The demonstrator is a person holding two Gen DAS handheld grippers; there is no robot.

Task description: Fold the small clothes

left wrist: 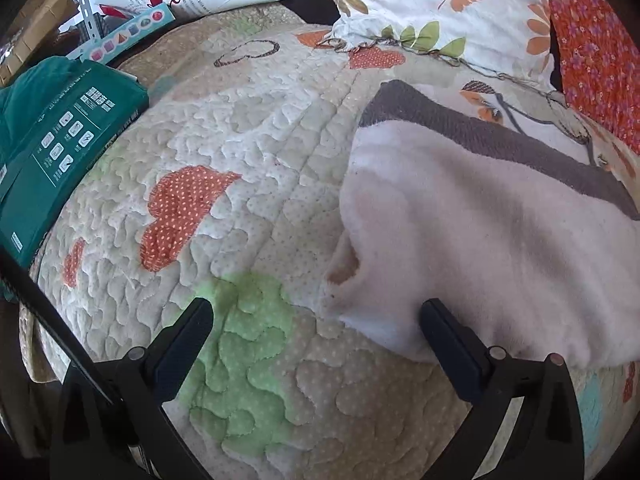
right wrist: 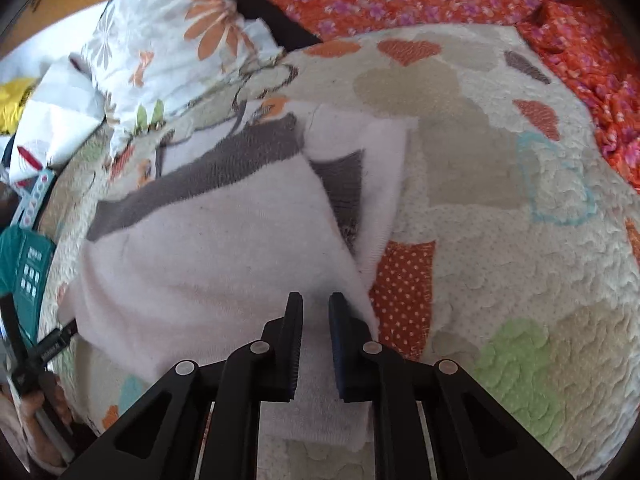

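**Mid-fold: right tongs pinching the garment edge, left tongs free**

Left wrist view: your left tongs (left wrist: 316,316) are spread wide, gripping nothing. They hang over the quilt (left wrist: 248,184) on the bed. The right-hand finger sits at the near edge of the pink garment (left wrist: 500,240); contact can't be confirmed. The garment lies right of centre, its grey band (left wrist: 500,140) along the far edge, running from upper left to lower right. A green box (left wrist: 60,136) sits off to the left, well apart.

Right wrist view: your right tongs (right wrist: 316,304) are nearly closed on the near right corner of the garment (right wrist: 208,248); it looks like a pinch on the fabric. The right side is already turned over, showing a second grey band (right wrist: 340,184). The long axis looks left-to-right along the grey band, with the band side pointing away from you towards the pillow (right wrist: 168,52).

My read: one fold is partly made. Next move likely needs the left tongs to close on the near left edge, then both to carry that edge towards the band evenly.
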